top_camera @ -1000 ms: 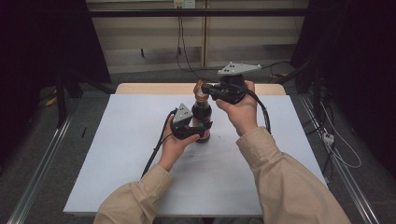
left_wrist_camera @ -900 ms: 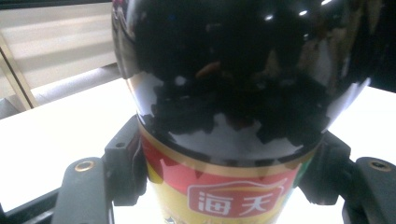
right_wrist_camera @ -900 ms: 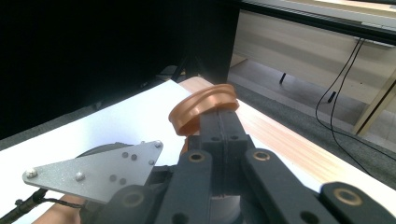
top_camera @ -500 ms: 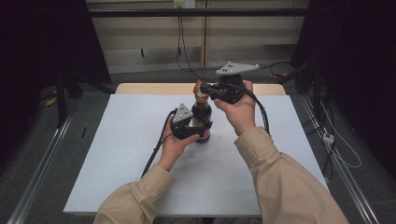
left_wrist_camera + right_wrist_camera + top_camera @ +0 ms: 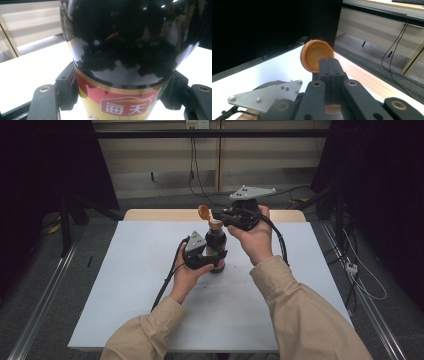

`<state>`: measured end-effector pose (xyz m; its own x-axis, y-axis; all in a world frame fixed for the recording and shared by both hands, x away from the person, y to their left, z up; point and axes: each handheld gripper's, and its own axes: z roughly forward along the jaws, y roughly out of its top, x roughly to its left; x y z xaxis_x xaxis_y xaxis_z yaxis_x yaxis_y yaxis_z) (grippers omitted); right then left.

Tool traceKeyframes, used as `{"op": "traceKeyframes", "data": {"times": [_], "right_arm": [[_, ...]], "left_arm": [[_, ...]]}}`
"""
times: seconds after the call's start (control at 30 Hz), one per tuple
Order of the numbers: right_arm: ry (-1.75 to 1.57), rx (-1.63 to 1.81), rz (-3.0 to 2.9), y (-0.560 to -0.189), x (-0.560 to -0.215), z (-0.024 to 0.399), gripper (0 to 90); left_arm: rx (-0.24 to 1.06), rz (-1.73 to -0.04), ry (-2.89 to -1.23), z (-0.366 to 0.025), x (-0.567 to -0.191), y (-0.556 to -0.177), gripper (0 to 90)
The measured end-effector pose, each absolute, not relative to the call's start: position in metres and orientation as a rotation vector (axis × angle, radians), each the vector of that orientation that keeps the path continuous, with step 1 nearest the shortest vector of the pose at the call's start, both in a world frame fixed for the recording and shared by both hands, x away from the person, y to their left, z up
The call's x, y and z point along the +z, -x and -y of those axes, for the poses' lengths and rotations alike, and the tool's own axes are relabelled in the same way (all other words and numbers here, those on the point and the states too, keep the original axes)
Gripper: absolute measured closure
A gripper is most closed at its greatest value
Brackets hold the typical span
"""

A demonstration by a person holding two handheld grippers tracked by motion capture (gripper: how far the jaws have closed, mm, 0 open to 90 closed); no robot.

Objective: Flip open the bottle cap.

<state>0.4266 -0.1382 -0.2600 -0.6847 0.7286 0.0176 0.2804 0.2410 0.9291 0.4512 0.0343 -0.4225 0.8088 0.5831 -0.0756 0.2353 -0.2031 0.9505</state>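
A dark sauce bottle (image 5: 216, 245) with a red and yellow label stands upright on the white table (image 5: 125, 295). My left gripper (image 5: 215, 261) grips its lower body from the left; the jaws have just been opening slightly, and the pads (image 5: 71, 86) still press on the bottle (image 5: 125, 50) between them. The orange flip cap (image 5: 203, 212) stands open, tilted back to the left of the neck. My right gripper (image 5: 218, 218) reaches in from the right at the bottle's top, jaws shut together. In the right gripper view its tips (image 5: 329, 65) sit just in front of the cap (image 5: 313, 53).
A wooden strip (image 5: 165, 215) runs along the table's far edge. Behind it are pale cabinets (image 5: 165, 165) with hanging cables. Black cables (image 5: 167, 282) trail from both grippers across the table. Dark frames stand at both sides.
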Motion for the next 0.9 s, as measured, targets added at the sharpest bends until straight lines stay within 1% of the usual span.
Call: {"op": "traceKeyframes", "data": {"times": [0.1,0.2,0.3,0.43,0.53,0.7,0.8,0.9], "right_arm": [[-0.928,1.452,-2.093,-0.426,-0.26,0.141,89.6],[-0.947,1.455,-2.078,-0.425,-0.26,0.144,82.1],[-0.962,1.454,-2.077,-0.425,-0.262,0.148,78.2],[-0.974,1.46,-2.072,-0.424,-0.265,0.154,71.1],[-0.99,1.464,-2.064,-0.422,-0.268,0.158,62.8],[-0.999,1.44,-2.053,-0.418,-0.271,0.162,47.4],[-1.011,1.439,-2.039,-0.415,-0.273,0.165,40.5],[-1.024,1.446,-2.029,-0.411,-0.275,0.169,36.5]], "left_arm": [[0.334,-0.651,-1.782,-0.035,-0.423,-0.452,28.4],[0.331,-0.663,-1.784,-0.035,-0.422,-0.451,28.1],[0.287,-0.686,-1.786,-0.037,-0.422,-0.453,26.6],[0.294,-0.688,-1.779,-0.038,-0.42,-0.452,25.9],[0.274,-0.694,-1.776,-0.042,-0.418,-0.453,25.4],[0.232,-0.679,-1.767,-0.051,-0.411,-0.452,21.5],[0.224,-0.671,-1.776,-0.055,-0.406,-0.45,18.0],[0.196,-0.668,-1.777,-0.058,-0.403,-0.448,15.0]]}}
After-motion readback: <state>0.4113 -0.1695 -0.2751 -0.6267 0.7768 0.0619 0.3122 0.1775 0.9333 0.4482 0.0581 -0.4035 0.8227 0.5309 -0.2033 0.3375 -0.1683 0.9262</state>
